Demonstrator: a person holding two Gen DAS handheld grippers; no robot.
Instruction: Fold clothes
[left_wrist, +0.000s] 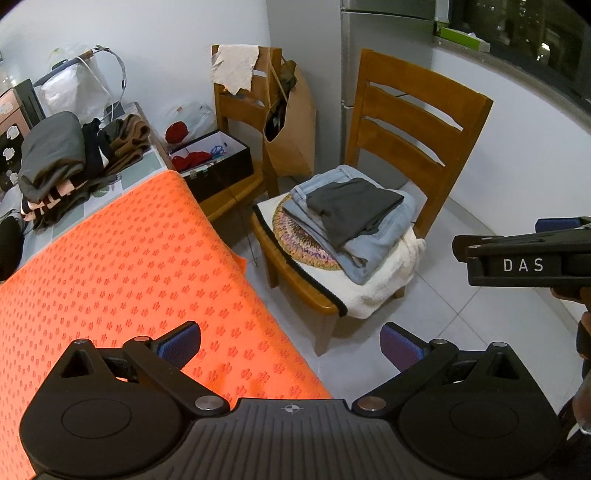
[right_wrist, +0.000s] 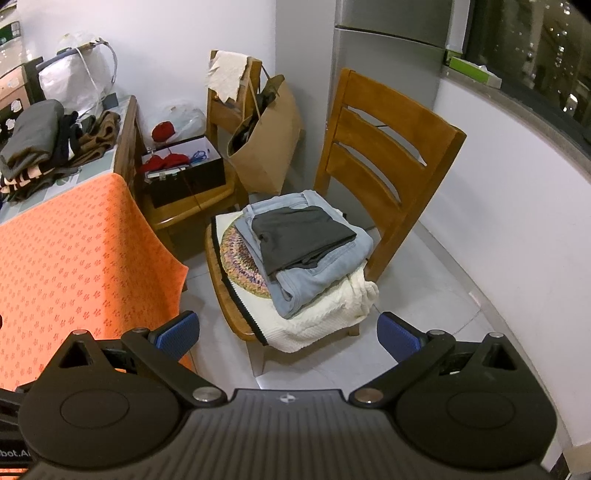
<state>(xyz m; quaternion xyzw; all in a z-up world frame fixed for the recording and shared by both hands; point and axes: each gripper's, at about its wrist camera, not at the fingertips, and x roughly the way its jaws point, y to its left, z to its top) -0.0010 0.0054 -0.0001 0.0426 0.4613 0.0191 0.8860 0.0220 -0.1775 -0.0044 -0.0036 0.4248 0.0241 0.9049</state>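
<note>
On the wooden chair (right_wrist: 388, 147), at twelve o'clock from both tools: folded stack of grey garment (right_wrist: 301, 232), light-blue jeans (right_wrist: 325, 269) and cream knit (right_wrist: 325, 314). More unfolded clothes (left_wrist: 70, 162) heaped on the bench (left_wrist: 140, 258) at ten o'clock, beyond the orange cloth. Left tool (left_wrist: 291, 345) and right tool (right_wrist: 288, 334) both spread wide, holding nothing. Soft, limp and light; best pinched at a hem or corner. Readable: "DAS" on the right tool's side in the left view.

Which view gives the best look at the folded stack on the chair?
The right wrist view: the folded stack sits near centre, dark garment over light blue jeans over a cream knit. The left wrist view shows the same stack further right and slightly smaller.
</note>
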